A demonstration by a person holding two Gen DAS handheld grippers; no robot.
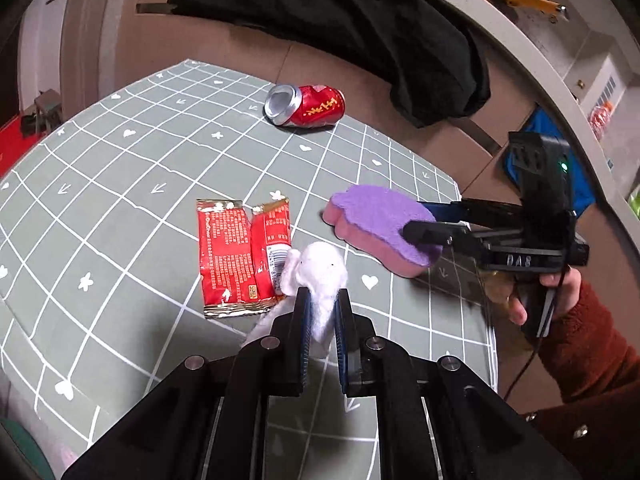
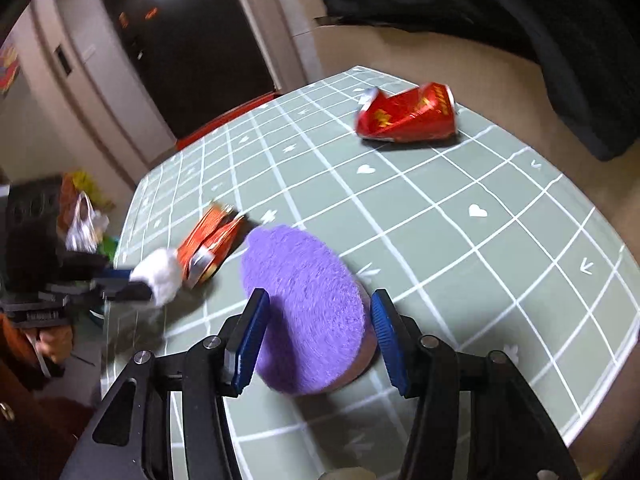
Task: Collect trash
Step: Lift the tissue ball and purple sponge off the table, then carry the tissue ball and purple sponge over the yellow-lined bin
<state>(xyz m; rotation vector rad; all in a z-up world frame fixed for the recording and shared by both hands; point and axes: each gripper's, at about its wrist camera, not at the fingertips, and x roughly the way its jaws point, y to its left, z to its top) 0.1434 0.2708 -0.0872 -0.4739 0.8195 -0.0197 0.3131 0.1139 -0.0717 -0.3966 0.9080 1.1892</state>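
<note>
Green checked tablecloth (image 1: 132, 184) lies open around can (image 1: 306, 105); left gripper (image 1: 323, 300) pinches tissue (image 1: 320, 276), right gripper (image 2: 316, 332) straddles sponge (image 2: 304, 304), grip unclear.

The right claw (image 2: 318, 332) sits low over the worktop (image 2: 460, 248), which wears a grey-green cloth with a white grid, hearts and arrows. Between its blue pads (image 2: 246, 344) lies a purple-topped sponge (image 2: 304, 304) with a pink underside; the left pad seems to touch its edge, while contact on the right is unclear. Farther back, a crushed red can (image 2: 408, 116) lies on its side. To the left, a red wrapper (image 2: 210, 246) lies flat, and just beside it the left claw (image 2: 136, 282) pinches a white tissue (image 2: 160, 272). The picture is blurred.
</note>
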